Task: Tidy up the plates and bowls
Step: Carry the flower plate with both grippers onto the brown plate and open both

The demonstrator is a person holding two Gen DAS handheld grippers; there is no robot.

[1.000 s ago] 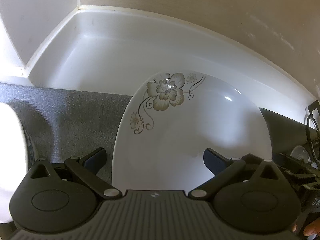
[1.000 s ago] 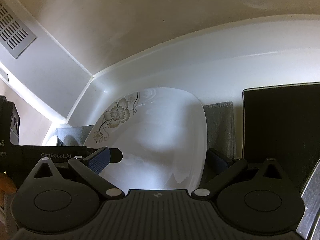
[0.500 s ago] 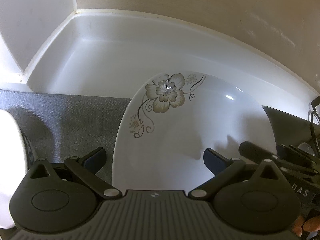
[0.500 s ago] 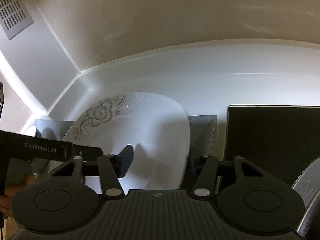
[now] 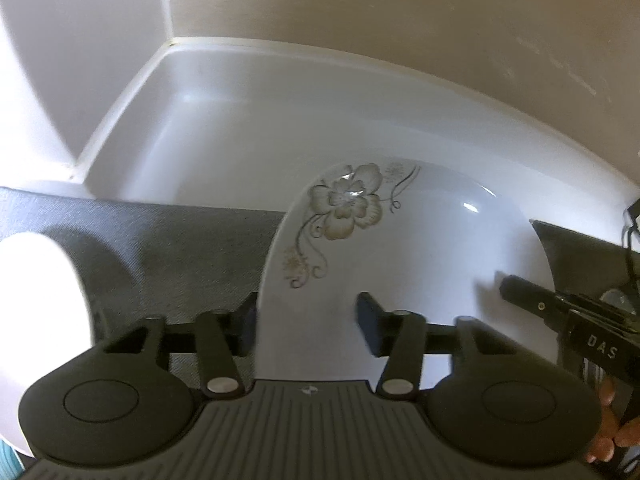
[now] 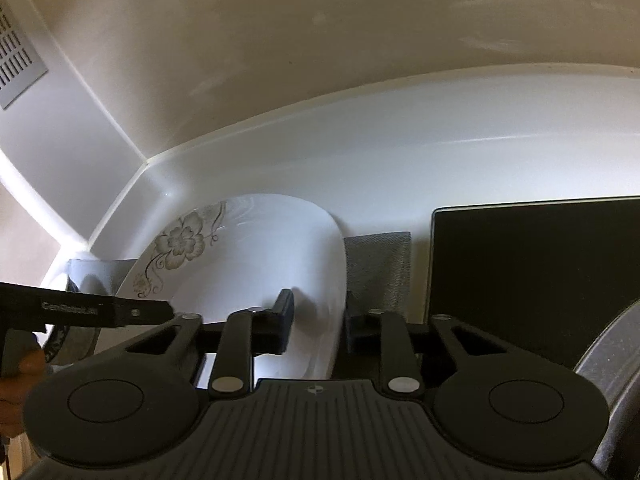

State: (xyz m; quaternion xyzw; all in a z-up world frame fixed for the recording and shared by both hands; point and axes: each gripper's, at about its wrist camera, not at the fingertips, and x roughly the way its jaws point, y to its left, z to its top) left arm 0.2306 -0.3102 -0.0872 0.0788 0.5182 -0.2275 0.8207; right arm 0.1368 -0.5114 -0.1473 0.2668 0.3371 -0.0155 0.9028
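A white plate with a grey flower print lies on a grey mat on the white counter. My left gripper straddles the plate's left rim, with its jaws partly closed and a gap still showing on the right side. My right gripper straddles the plate's right rim, with its jaws narrowed close around the edge. Each gripper shows in the other's view: the right one and the left one.
A white bowl stands at the left on the mat. A black slab lies right of the plate, with a metal rim beyond it. The counter's raised white back edge and beige wall are close behind.
Both grippers' jaws have closed in from wide open around opposite rims of the plate. The plate has stayed on the mat.
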